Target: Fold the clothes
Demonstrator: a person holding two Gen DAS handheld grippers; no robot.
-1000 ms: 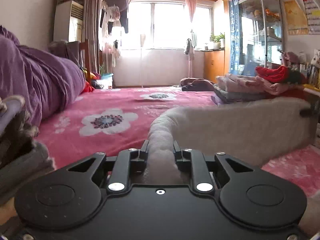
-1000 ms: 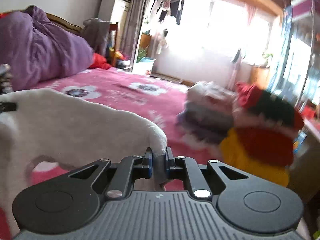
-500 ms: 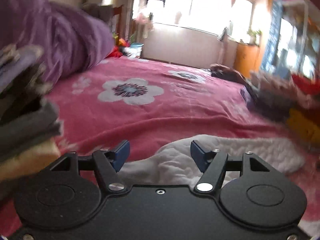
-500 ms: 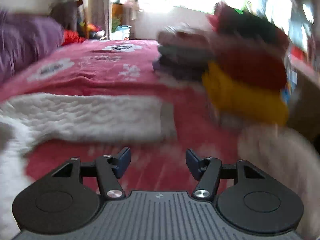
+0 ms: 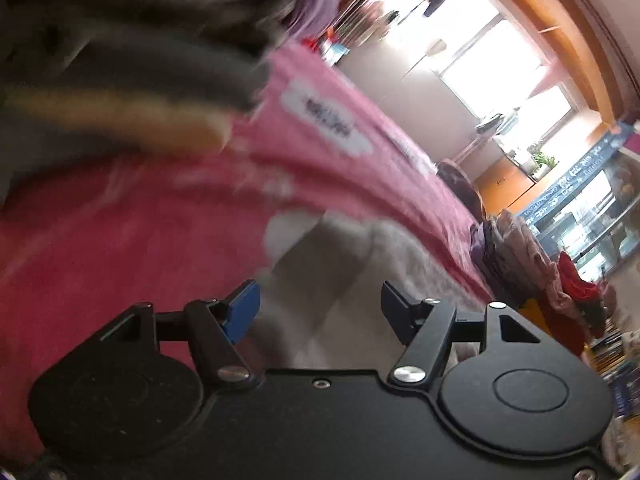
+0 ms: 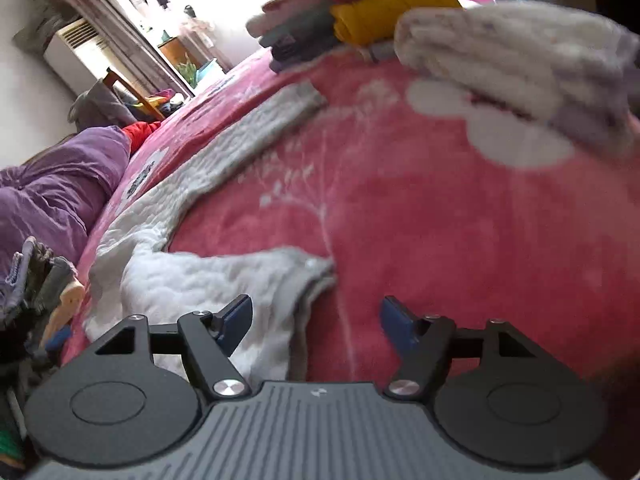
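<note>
On the bed, pink floral blanket, a white quilted garment lies spread out, one long sleeve or leg running off toward the far stack of folded clothes.

Left gripper: fingers released, wide apart, nothing between them. Right gripper: same, spread and empty.

Step, as I read it: between grasps. Garment is down flat, both tools free, so probably lining up for the next fold.

Position:
- Right view: nearest end of the garment sits just ahead of and under the left-hand finger; grey cuff edge lies roughly between the two tips, slightly beyond. Not touching that I can tell.
- Left view: blurred, tilted hard. The pale fabric lies straight ahead between the fingers, close. Contact can't be judged.
- Second pile of clothes looms at the upper left there, smeared.

Next move calls for: level out, drop each tool onto an edge or corner, pinch a single layer, then carry it across. Risk: snagging the blanket along with the cloth.
</note>
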